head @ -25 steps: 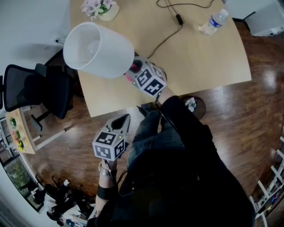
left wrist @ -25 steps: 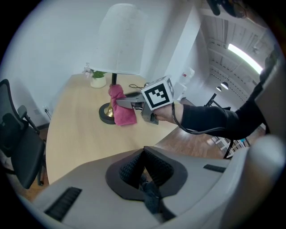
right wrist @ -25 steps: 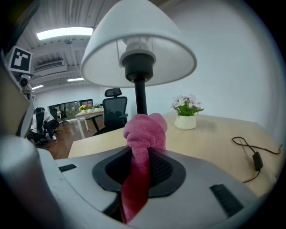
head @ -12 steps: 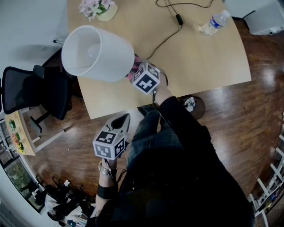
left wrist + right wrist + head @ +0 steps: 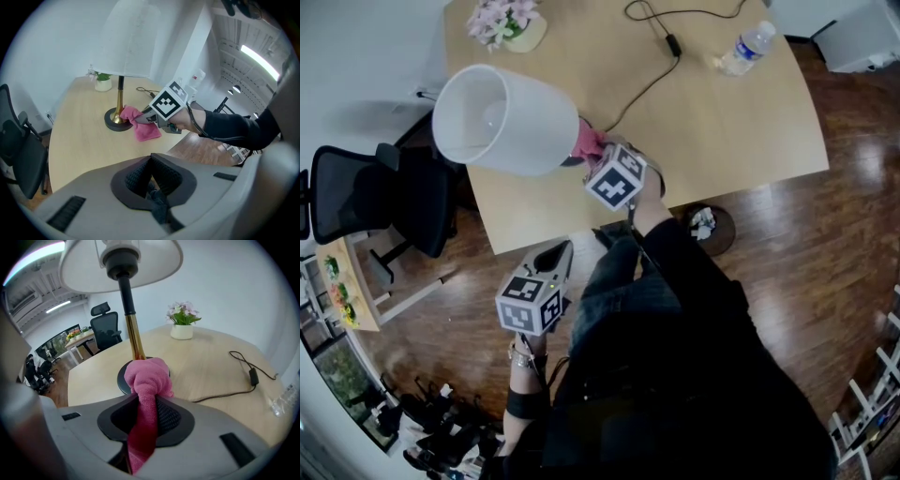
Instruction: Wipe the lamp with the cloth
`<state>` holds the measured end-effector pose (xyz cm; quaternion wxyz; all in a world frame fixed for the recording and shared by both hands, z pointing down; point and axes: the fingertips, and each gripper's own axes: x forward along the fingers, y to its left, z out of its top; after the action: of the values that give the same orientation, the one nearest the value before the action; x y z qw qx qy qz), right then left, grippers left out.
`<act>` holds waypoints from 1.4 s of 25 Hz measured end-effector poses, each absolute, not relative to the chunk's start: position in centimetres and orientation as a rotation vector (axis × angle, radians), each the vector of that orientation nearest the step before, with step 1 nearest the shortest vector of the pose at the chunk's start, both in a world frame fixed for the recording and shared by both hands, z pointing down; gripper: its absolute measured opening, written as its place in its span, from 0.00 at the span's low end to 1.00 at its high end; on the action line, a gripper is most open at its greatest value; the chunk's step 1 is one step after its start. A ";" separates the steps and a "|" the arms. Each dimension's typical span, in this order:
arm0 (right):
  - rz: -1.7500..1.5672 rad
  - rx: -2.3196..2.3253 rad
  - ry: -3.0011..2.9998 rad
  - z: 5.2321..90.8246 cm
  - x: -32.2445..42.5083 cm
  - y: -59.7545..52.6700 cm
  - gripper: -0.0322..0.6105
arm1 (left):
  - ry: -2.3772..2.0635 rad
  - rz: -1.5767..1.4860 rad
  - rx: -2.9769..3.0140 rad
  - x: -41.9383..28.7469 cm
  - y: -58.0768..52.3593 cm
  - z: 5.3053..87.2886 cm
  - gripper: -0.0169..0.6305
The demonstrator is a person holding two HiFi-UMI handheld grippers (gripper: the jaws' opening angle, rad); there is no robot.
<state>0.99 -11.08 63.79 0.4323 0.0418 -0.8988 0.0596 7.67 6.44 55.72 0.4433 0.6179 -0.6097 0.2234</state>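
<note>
**Cloth meets the foot of the lamp as the wipe gets under way**

On the pale wooden table (image 5: 722, 122), the lamp (image 5: 502, 122) stands toward the near left corner. Its white shade (image 5: 129, 42) sits high over a brass stem (image 5: 133, 333) and a dark round base (image 5: 111, 125). My right gripper (image 5: 146, 414) is clamped on the pink cloth (image 5: 149, 373). The cloth's bunched end pokes out past the jaws, rests on the base and touches the foot of the stem. My left gripper (image 5: 151, 180) hangs off the table's near edge, well apart from the lamp, with its jaws together and nothing in them.

I read this as the wiping step in hand, down at the bottom of the lamp. The cloth is nowhere near the shade, so by my reckoning most of the job is still ahead.

The next move, as I judge it, calls for a steady hold while I drag the wad around the base and up the stem. Pressure should stay light, because the lamp looks top-heavy and nothing steadies it. It may be worth bringing the idle left gripper in to brace the base.
</note>
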 end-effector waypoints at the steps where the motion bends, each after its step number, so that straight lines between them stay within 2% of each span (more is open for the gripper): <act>1: 0.149 0.109 -2.281 63.2 1.2 -10.9 0.19 | -1.517 0.553 1.528 7.6 6.6 55.7 0.01; 6: 0.100 0.102 -2.655 56.0 -1.1 -9.6 0.20 | -1.543 0.553 1.484 7.9 7.7 55.5 0.01; 10: 0.063 0.133 -2.735 54.6 -3.1 -8.9 0.20 | -1.536 0.567 1.483 8.4 8.5 55.3 0.01; 19: 0.061 0.283 -2.693 56.2 -5.2 -8.7 0.20 | -1.466 0.572 1.618 4.8 8.7 55.6 0.01; 35: 0.179 0.690 -2.172 65.4 -3.7 -7.9 0.20 | -1.341 0.542 1.833 -7.2 16.4 54.7 0.01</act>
<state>-3.74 -7.91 65.39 0.4148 0.2747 -0.8645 0.0711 -7.23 16.37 54.75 0.3925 0.7219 -0.5284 0.2135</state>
